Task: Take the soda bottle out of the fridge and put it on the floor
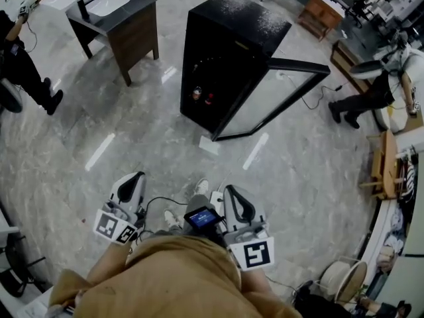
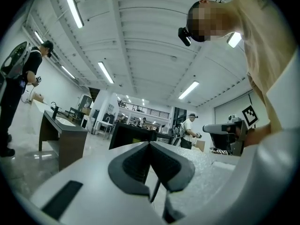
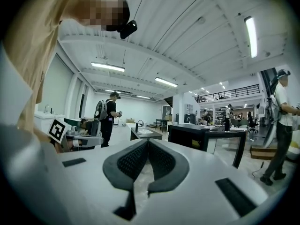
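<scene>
Both tongs are held low and close to the person's body, tips pointing forward over the floor (image 1: 132, 131). The left gripper (image 1: 136, 176) and the right gripper (image 1: 232, 189) are each pressed together with nothing between them. Well ahead of them stands a black fridge (image 1: 232, 32), its glass door (image 1: 278, 98) swung open. Low inside, two bottles (image 1: 197, 93) stand upright, caps up; which is the soda bottle is unclear.
</scene>
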The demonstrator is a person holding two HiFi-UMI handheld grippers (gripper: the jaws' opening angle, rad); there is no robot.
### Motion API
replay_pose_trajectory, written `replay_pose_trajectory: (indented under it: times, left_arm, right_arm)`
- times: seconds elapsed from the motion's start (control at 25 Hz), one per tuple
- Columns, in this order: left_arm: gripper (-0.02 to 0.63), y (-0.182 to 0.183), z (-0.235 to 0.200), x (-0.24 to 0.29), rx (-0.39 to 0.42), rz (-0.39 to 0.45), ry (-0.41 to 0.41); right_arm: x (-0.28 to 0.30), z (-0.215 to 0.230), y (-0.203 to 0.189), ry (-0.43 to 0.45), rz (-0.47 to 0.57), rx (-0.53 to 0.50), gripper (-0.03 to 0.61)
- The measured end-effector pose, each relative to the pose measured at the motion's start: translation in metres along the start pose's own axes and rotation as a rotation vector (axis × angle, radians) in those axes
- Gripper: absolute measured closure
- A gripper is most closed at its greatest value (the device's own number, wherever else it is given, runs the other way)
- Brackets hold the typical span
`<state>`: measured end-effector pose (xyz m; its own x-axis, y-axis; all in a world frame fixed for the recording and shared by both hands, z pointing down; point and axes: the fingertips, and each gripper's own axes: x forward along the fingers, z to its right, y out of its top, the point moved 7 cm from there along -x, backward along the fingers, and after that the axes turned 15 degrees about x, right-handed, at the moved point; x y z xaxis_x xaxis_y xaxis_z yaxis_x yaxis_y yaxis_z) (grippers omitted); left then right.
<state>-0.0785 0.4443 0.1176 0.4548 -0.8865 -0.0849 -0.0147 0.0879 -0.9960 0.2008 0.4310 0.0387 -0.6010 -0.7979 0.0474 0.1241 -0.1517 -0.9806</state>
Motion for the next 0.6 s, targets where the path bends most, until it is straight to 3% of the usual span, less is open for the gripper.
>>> replay_pose_trajectory:
  times: [0.32,0.44,0.6]
  left_arm:
    - [0.614,-0.009,-0.042,0.068,0.046,-0.011,0.034]
    - [0.615,-0.005,-0.046,0.118,0.105,-0.019,-0.001]
    - [0.615,0.002,-0.056,0.187,0.123,-0.027,-0.004]
  right_arm:
    - [0.087,0.058,-0.001,0.048,-0.007,0.028,0.578]
    - [0.128,0.095,0.012,0.085,0.006,0.034,0.578]
    - [0.173,0.148,0.029,0.103,0.007,0.050,0.578]
